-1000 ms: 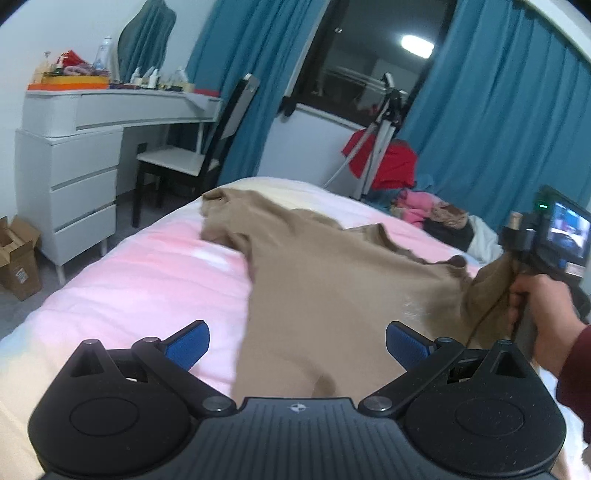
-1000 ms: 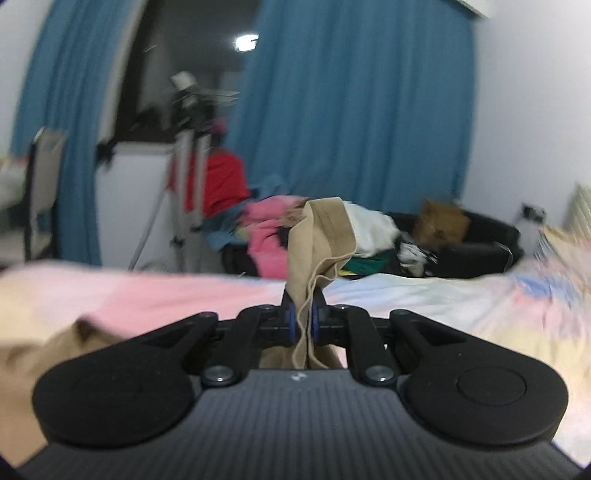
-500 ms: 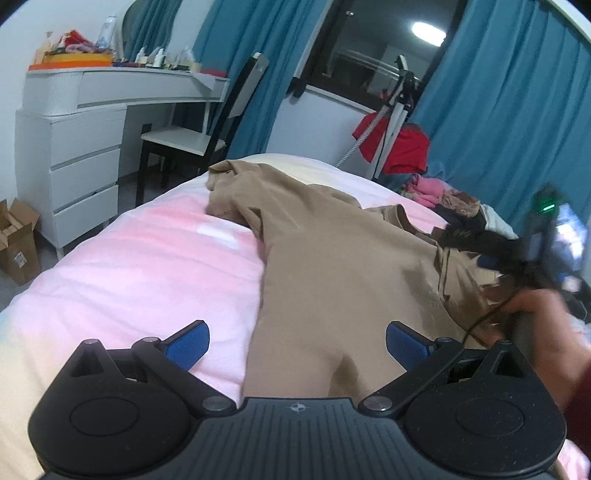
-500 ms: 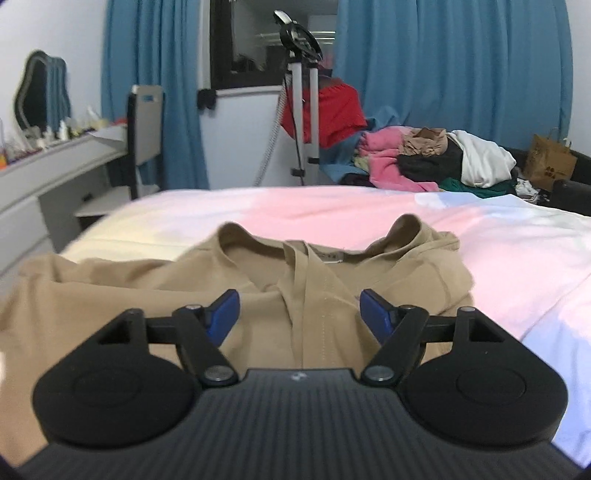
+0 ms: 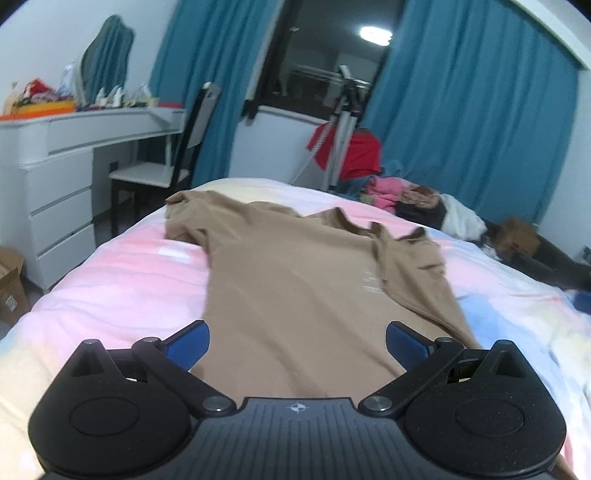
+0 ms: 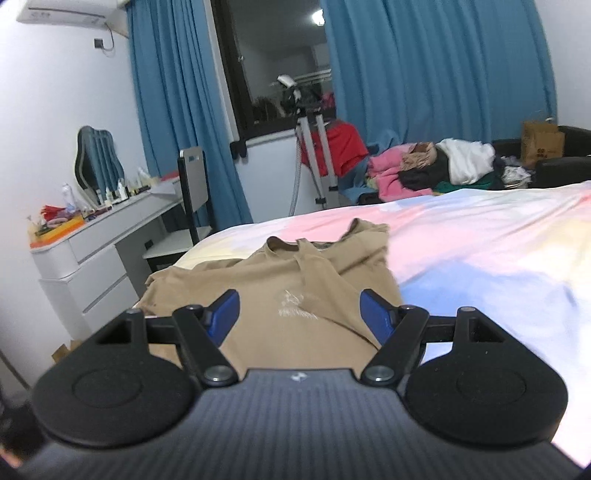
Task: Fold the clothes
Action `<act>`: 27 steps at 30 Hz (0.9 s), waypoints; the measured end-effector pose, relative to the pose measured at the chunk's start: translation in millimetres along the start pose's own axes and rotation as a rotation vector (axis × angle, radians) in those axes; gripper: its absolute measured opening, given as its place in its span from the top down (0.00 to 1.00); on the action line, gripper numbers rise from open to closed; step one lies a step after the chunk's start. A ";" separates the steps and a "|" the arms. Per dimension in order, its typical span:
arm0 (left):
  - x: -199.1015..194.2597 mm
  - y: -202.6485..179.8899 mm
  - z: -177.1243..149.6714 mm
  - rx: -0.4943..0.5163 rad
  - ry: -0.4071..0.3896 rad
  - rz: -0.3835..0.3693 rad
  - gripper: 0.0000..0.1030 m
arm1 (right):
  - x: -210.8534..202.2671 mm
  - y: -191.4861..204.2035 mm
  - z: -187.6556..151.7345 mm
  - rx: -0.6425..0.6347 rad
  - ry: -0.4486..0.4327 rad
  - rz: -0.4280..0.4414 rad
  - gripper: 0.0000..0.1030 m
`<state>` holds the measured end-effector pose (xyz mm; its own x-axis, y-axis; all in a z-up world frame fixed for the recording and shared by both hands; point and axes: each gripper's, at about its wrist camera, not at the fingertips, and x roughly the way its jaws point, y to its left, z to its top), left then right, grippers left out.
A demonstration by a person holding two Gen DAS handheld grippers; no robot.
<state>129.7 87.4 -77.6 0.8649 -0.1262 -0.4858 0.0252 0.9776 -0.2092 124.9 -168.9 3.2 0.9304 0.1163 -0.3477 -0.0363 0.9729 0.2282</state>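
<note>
With one sleeve lying folded inward, both grippers, left (image 5: 297,345) and right (image 6: 299,314), are hovering wide and empty over the shirt (image 5: 295,280), probably for the next fold.

We saw a room lit evenly from overhead, moderately bright with a cool bluish cast. A ceiling lamp reflection (image 5: 376,34) glared as a white patch in the dark window pane (image 5: 321,74), and it showed smaller in the right wrist view. Shadows were soft: only faint ones lay under the folds of the tan shirt (image 5: 295,280) on the bed (image 5: 110,273). Both fisheye views bent the blue curtains (image 5: 472,122) and the walls into curves, and the corners fell to black. The left wrist view was smeared, most along the shirt's right edge and the bedding there. The right wrist view was soft, and the bedspread's right side (image 6: 517,280) blurred.
</note>
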 end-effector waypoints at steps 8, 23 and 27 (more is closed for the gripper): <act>-27.3 -29.9 -14.2 0.098 0.011 -0.038 0.01 | -78.6 -50.4 -25.6 0.098 -0.063 -0.093 0.29; -17.8 -149.4 -57.1 0.123 0.271 -0.337 0.10 | -92.1 -173.8 -24.7 0.320 -0.174 -0.380 0.28; 1.7 -189.2 -79.5 0.087 0.409 -0.432 0.28 | -88.9 -185.6 -35.3 0.365 -0.172 -0.390 0.28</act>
<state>86.5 -111.2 -106.3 0.5045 -0.5534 -0.6628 0.3874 0.8311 -0.3990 36.0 -352.7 -40.4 0.8968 -0.3020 -0.3233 0.4225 0.8015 0.4233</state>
